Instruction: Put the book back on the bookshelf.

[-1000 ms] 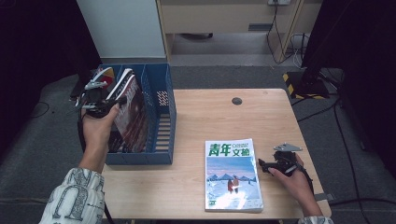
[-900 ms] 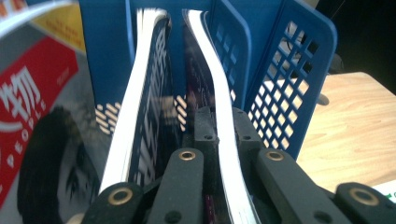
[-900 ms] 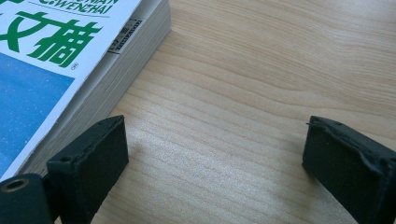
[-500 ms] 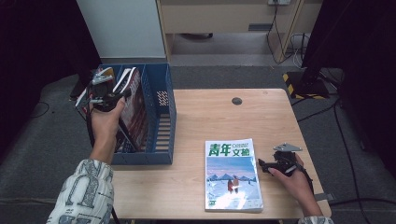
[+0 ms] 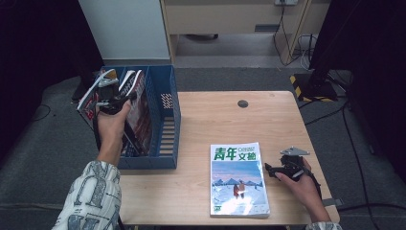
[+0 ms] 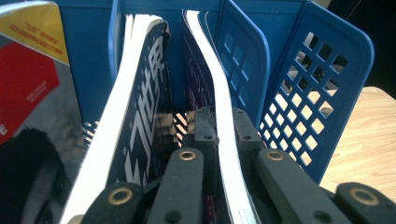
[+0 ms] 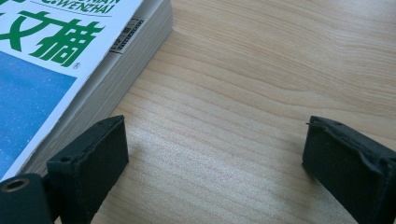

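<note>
The table (image 5: pixel 220 120), pale wood, fills the middle of the high view. On its left edge stands the blue rack (image 5: pixel 168 115), taking up the left centre of the frame, its perforated dividers upright. Several magazines stand in the rack's compartments, leaning left.

Lower centre of the high view, a book (image 5: pixel 237 179) with a blue snowy cover and green characters lies flat on the table, well apart from the rack. In the right gripper view its thick page edge runs down the upper left.

At upper left of the high view, the left gripper (image 5: pixel 111 93) is held up over the rack by a hand in a patterned sleeve. In the left gripper view its jaws are clenched on a dark magazine (image 6: pixel 212 93), whose white page edge curves up between them inside the rack; another magazine (image 6: pixel 140 102) stands just to its left.

At lower right of the high view, the right gripper (image 5: pixel 273 168) rests on the table just beside the book's right edge. Its jaws stand wide apart, grasping nothing, the left one close against the book's edge.

A small dark disc (image 5: pixel 243 103) sits near the table's far edge.
</note>
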The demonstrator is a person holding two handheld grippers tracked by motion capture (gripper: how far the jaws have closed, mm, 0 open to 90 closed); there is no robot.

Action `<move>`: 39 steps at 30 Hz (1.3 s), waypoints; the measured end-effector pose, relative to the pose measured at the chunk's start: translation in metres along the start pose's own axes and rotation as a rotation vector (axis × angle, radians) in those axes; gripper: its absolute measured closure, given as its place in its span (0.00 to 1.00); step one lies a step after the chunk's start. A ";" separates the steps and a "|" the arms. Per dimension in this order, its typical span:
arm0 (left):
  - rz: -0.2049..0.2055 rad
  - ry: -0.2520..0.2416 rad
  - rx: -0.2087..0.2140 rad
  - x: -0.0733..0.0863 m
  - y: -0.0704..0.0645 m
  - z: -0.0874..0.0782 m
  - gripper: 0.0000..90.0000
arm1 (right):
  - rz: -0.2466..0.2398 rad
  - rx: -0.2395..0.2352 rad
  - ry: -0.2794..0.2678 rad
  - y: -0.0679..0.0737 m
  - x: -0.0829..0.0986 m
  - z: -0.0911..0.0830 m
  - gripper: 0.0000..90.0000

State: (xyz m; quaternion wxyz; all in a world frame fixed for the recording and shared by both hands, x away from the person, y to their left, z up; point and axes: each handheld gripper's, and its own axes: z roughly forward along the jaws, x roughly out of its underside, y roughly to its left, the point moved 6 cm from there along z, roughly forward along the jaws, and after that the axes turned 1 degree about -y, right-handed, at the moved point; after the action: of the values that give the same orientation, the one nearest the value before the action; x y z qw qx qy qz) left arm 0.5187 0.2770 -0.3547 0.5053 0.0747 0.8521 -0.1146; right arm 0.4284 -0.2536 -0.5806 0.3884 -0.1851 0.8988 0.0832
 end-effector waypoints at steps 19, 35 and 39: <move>-0.003 0.001 0.007 0.001 0.008 -0.002 0.89 | -0.004 -0.003 0.001 0.000 0.000 0.000 0.08; 0.000 -0.081 0.015 -0.015 0.008 -0.032 0.72 | -0.006 -0.004 0.000 0.001 0.000 0.000 0.08; 0.011 -0.104 0.024 -0.022 0.005 -0.041 0.70 | -0.007 -0.001 -0.002 0.002 0.000 0.000 0.08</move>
State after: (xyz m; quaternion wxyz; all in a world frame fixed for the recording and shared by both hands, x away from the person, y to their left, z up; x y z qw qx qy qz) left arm 0.4953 0.2923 -0.3172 0.5484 0.0796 0.8228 -0.1258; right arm 0.4276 -0.2521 -0.5805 0.3894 -0.1883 0.8978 0.0826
